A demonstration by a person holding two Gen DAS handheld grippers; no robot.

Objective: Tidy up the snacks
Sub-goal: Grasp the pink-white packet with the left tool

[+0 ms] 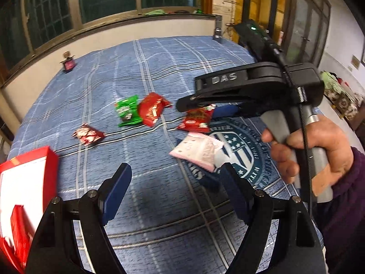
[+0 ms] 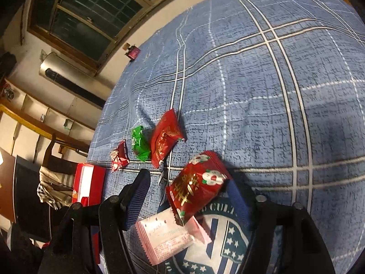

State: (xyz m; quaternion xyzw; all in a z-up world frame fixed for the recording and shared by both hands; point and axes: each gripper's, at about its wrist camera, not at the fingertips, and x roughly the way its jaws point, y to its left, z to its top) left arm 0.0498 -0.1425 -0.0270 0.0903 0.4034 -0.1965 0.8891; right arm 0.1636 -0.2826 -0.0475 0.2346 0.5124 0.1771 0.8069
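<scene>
**Snack packets spread on a blue checked sheet**

The left gripper [image 1: 175, 182] hangs over the sheet [image 1: 148, 73] with its jaws spread wide and nothing between them. The right gripper [image 2: 189, 194] is also spread, its fingers either side of a red flowered packet [image 2: 197, 188] that overlaps a pink packet [image 2: 164, 235]. Further off lie a plain red packet [image 2: 164, 137], a green packet [image 2: 139, 142] and a small red-and-white packet [image 2: 118, 156]. A red box [image 1: 25, 182] sits at the left edge.
</scene>
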